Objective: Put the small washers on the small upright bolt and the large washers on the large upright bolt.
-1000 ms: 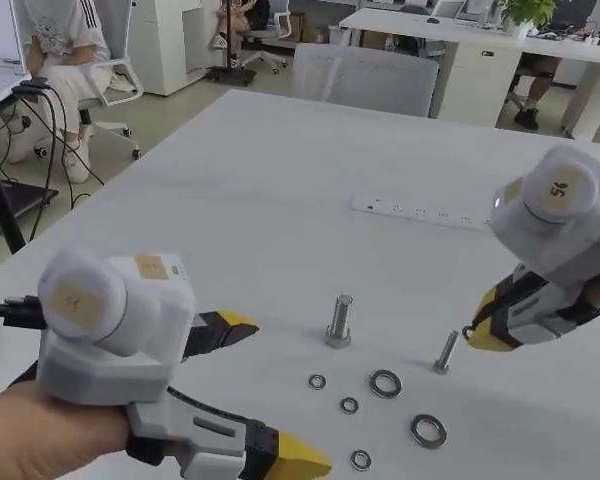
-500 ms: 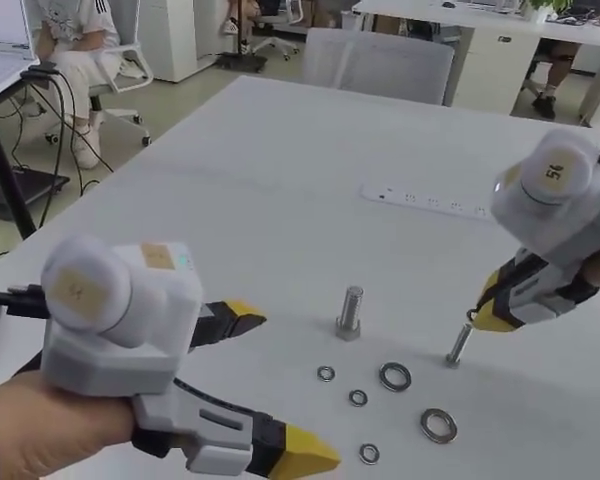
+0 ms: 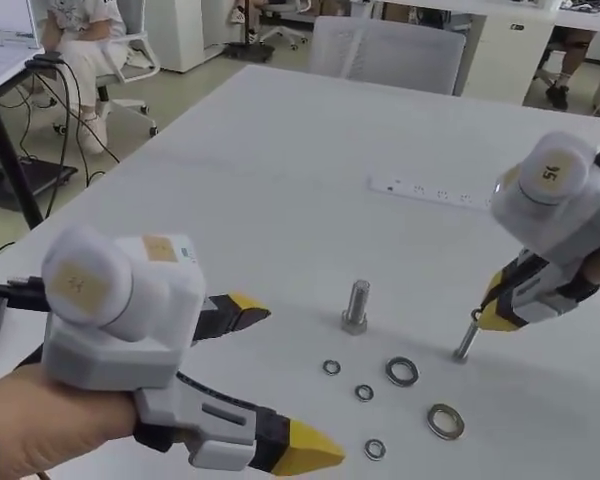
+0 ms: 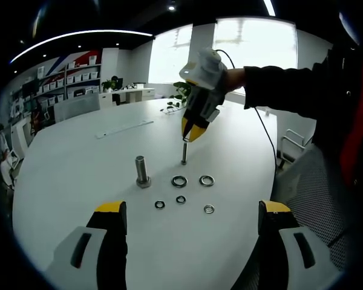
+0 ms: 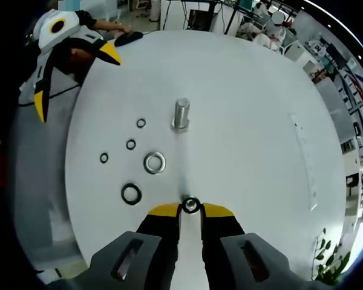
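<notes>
My right gripper (image 5: 191, 211) has its fingers clenched on the top of the small bolt (image 3: 467, 340). The bolt stands slightly tilted on the white bench (image 3: 280, 180), to the right of the large bolt (image 3: 356, 305), which stands upright. My left gripper (image 4: 191, 208) hovers at the near left, fingers released and spread wide. Just nearer than the two bolts lie the washers: three small washers (image 3: 364, 392) toward the left and two large washers (image 3: 445, 421) toward the right — all flat on the bench.

Right hand-held gripper (image 5: 191, 210) clamps small bolt (image 5: 191, 205) top; five washers (image 5: 154, 162) nearby.
</notes>
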A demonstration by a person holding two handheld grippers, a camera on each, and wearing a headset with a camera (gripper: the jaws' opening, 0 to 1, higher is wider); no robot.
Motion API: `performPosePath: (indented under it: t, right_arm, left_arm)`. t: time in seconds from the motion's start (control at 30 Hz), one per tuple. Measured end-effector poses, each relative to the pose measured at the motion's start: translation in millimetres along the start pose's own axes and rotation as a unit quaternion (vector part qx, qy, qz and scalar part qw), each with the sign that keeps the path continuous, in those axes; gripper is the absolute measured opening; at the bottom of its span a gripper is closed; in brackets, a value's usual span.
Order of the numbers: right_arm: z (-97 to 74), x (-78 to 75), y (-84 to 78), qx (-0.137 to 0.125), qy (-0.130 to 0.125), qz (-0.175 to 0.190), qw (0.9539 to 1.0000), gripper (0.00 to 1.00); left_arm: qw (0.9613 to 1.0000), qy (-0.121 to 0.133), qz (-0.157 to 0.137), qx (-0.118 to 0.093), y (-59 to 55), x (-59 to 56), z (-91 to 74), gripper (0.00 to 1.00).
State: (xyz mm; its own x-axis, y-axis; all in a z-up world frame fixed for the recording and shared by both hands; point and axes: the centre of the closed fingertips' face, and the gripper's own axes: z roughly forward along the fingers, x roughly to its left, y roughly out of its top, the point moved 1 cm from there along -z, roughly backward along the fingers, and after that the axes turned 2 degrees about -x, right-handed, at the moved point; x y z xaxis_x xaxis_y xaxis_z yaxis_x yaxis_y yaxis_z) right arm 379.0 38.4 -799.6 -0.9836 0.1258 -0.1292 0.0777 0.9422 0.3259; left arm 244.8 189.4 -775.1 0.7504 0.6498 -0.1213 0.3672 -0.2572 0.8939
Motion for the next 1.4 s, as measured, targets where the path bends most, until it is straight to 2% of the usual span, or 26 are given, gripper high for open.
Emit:
performPosePath:
  t: [0.6, 1.4]
  right_arm:
    - [7.4, -0.8, -4.2, 0.007, 0.009, 0.001, 0.9999, 0.13]
    - [39.0, 3.8, -14.4, 0.018, 0.026, 0.009, 0.9995, 0.13]
  left_arm:
    - [1.0, -0.001, -0.002, 0.005, -2.3, -0.4, 2.4, 0.9]
    - [1.0, 0.002, -0.006, 0.006, -4.8, 2.9, 2.9, 0.9]
